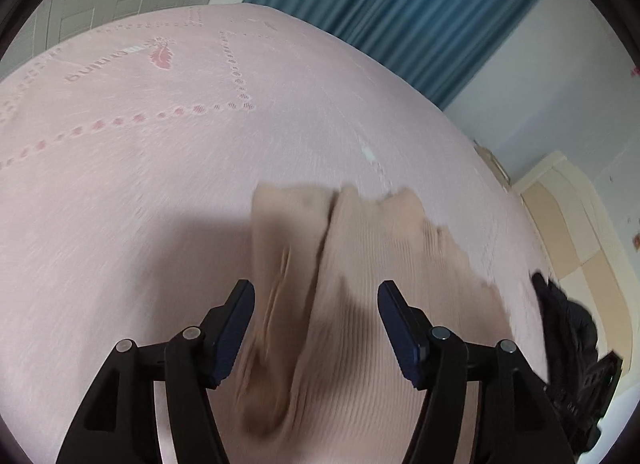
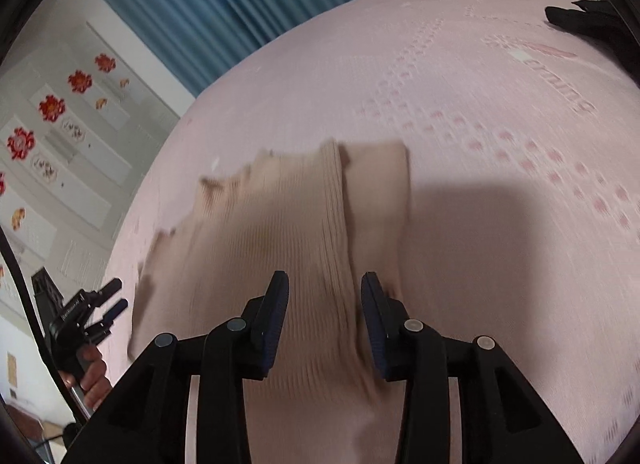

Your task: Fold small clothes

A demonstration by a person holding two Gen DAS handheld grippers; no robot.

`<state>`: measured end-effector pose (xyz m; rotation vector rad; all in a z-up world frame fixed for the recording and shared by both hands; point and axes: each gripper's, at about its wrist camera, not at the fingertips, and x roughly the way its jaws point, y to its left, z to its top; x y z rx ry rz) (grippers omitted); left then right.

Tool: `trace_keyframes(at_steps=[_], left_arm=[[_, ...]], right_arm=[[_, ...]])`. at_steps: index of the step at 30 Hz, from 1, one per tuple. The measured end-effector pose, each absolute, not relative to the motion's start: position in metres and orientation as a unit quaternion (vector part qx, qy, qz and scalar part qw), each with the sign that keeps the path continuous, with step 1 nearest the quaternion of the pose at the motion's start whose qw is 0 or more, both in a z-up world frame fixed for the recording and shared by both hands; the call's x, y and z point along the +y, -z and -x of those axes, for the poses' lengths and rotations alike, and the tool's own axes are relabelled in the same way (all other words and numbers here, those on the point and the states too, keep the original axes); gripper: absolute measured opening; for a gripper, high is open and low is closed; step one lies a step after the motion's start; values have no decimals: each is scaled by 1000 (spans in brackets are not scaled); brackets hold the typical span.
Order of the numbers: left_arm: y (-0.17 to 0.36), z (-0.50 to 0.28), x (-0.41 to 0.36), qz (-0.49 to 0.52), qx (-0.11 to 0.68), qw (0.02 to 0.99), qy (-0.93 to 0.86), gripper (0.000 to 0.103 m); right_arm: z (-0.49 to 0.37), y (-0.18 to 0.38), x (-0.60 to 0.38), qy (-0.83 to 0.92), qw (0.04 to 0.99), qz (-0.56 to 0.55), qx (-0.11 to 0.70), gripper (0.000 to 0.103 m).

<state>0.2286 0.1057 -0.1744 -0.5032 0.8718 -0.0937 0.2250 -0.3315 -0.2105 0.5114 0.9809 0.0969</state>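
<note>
While blurred, left gripper (image 1: 316,300) parted wide, right gripper (image 2: 324,290) narrower, apparently gripping nothing, beige garment (image 1: 352,248) beneath.

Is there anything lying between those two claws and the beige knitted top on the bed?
Nothing visible. The beige ribbed top lies on the pink bedspread straight ahead of the left claw and the right claw, both open. The black garment lies well off to the side.

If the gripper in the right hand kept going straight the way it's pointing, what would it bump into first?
Most likely the beige ribbed garment. The right gripper has open jaws with that cloth lying directly ahead of them on the pink bedspread. Depth is blurred, so contact distance is unclear.
</note>
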Motion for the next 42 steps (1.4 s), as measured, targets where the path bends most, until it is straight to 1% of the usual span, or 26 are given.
trace_keyframes(at_steps=[6, 9, 11, 14, 16, 17, 24, 26, 27, 28, 29, 30, 33, 37, 42], left_arm=[[186, -162, 95, 222, 447, 864, 71, 65], [203, -143, 93, 231, 461, 853, 82, 65], [216, -141, 95, 256, 472, 839, 87, 65], [221, -144, 102, 286, 453, 838, 102, 67], [226, -150, 106, 305, 452, 831, 113, 69], [229, -155, 109, 318, 449, 827, 117, 69], [235, -186, 104, 330, 433, 832, 105, 68], [235, -192, 102, 324, 437, 833, 100, 66], [234, -195, 100, 309, 443, 837, 90, 49], [235, -198, 100, 298, 448, 839, 80, 20], [239, -201, 102, 306, 455, 831, 90, 14], [242, -201, 106, 328, 452, 823, 100, 11], [243, -195, 113, 361, 444, 813, 109, 10], [235, -173, 109, 334, 444, 825, 103, 10], [227, -136, 100, 315, 452, 829, 95, 10]], right_arm=[[-167, 214, -324, -41, 844, -214, 490, 45], [-150, 227, -318, -51, 834, -220, 503, 45], [-146, 237, -315, -53, 828, -224, 511, 45], [-149, 247, -313, -53, 830, -229, 506, 46], [-151, 247, -313, -56, 830, -245, 497, 52], [-155, 249, -315, -59, 828, -257, 494, 53], [-182, 259, -322, -29, 819, -321, 474, 53], [-191, 262, -324, -16, 816, -333, 473, 50], [-194, 262, -324, -5, 817, -330, 474, 37], [-198, 262, -323, 4, 818, -322, 477, 17], [-202, 264, -322, 3, 818, -315, 482, 13], [-205, 266, -322, -7, 814, -319, 485, 11], [-199, 262, -325, -17, 817, -328, 475, 9], [-180, 256, -332, -27, 815, -343, 466, 8], [-152, 245, -333, -31, 818, -329, 471, 8]])
